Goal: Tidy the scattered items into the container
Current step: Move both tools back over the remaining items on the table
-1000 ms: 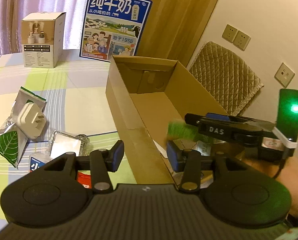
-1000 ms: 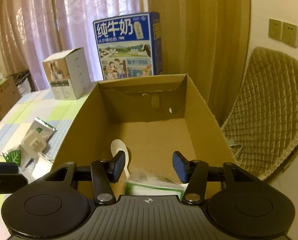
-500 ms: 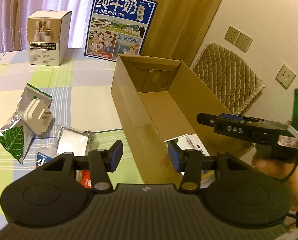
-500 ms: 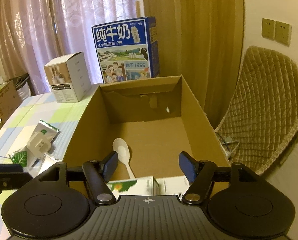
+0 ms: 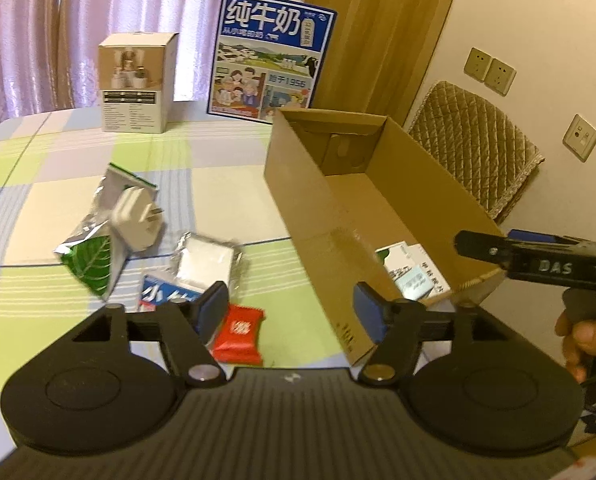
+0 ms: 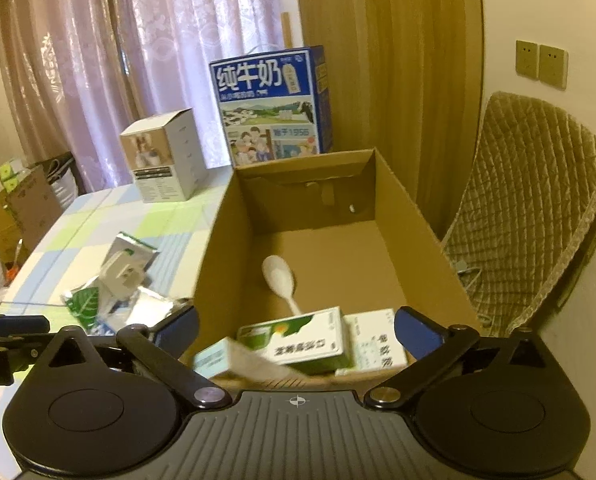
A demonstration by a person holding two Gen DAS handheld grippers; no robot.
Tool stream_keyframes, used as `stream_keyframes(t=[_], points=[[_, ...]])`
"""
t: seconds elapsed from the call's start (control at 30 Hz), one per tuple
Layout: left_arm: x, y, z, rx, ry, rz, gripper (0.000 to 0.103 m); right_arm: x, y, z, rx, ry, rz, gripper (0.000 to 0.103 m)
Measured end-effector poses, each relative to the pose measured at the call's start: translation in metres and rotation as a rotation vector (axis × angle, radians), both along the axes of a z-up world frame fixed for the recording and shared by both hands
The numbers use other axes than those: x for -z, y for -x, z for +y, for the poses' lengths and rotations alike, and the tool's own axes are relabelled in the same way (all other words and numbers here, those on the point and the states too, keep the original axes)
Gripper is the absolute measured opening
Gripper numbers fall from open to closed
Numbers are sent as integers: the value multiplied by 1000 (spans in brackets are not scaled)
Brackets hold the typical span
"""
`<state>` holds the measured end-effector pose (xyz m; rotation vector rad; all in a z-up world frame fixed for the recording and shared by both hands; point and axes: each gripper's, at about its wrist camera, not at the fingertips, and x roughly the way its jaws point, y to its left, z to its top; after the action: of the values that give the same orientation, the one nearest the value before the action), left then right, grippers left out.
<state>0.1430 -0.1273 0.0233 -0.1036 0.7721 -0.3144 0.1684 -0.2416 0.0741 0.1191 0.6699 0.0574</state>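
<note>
Right wrist view: an open cardboard box [image 6: 322, 216] is seen on a checked tablecloth [image 6: 97, 224]; inside it lie medicine boxes [image 6: 298, 340] and a white spoon [image 6: 279, 276]. Left of the box, a charger plug [image 5: 135, 222] and packets [image 5: 85, 260] are scattered. Both the right gripper [image 6: 295, 328] and the left gripper [image 5: 291, 314] are opening, nothing clamped.

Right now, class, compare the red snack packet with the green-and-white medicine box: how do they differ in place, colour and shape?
The red snack packet lies out on the checked tablecloth; the green-and-white medicine box already sits inside the cardboard box. The packet is a soft red pillow pouch, while the medicine box is a rigid carton. The packet lies flat; the medicine box rests tilted against the other cartons. Both are small packaged goods.
</note>
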Motion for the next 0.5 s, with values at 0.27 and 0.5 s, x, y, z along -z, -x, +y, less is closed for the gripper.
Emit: stream_keyframes(t=[0.27,0.5], points=[[-4,35,36,-30,-99,-13,98,-14,35,30,-5,-59,-1,101],[0,59,76,-103,-148,6,101,-11,58,71,-73,-96,21,101]])
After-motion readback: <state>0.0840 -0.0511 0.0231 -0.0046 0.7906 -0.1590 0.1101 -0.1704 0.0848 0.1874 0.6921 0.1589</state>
